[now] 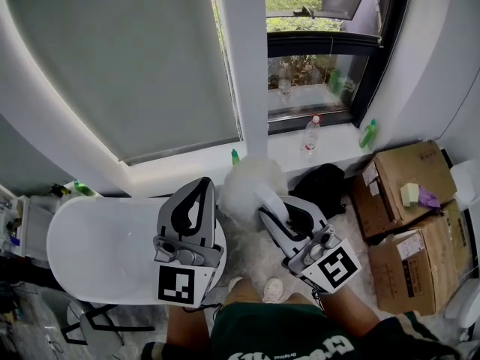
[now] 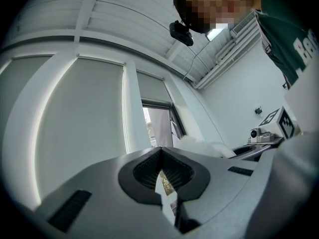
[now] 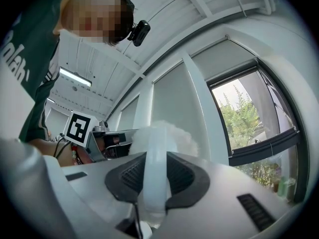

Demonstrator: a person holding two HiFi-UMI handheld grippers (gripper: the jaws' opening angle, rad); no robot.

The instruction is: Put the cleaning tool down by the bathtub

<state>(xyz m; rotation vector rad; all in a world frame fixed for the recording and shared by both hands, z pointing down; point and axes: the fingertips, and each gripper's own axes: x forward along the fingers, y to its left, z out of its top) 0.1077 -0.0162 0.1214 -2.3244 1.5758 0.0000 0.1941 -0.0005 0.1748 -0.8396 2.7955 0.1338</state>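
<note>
**Now in hand: cleaning tool, held over the floor by the tub's end**

**Edges around you.** To your left, the bathtub point(image 1: 90, 227) is a white oval whose rounded right end runs under the left gripper point(image 1: 196, 201). Ahead, the window sill point(image 1: 187, 172) runs along the wall below a drawn blind point(image 1: 127, 66) and an open window pane. On the sill stand a small green bottle point(image 1: 235, 157), a clear bottle with a red cap point(image 1: 311, 133) and a green bottle point(image 1: 368, 133). To your right, two cardboard boxes point(image 1: 405, 182) point(image 1: 420, 265) stand against the wall. A black bag point(image 1: 328, 186) lies on the floor between them and the sill.

**Open room.** A pale strip of floor point(image 1: 251, 257) runs from your feet to the sill, between the tub's end and the boxes. The black bag takes its far right corner. Clutter sits beyond the tub's left end point(image 1: 21, 227).

**Item: cleaning tool point(image 1: 251, 184).** A duster with a fluffy white head and a smooth white handle. In the head view the head hangs above that strip, just right of the tub's end and short of the sill. It touches neither, as far as the view shows. The right gripper view point(image 3: 172, 133) shows the handle rising straight between the jaws, with the fluffy head above them.

**Right gripper point(image 1: 279, 214).** Clamped on the handle, both ribbed pads point(image 3: 180, 172) pressing its sides.

**Left gripper, its own view point(image 2: 160, 156).** The jaw tips meet, and nothing lies between them. It hovers over the tub's right end, just beside the duster head point(image 2: 199, 146).
</note>
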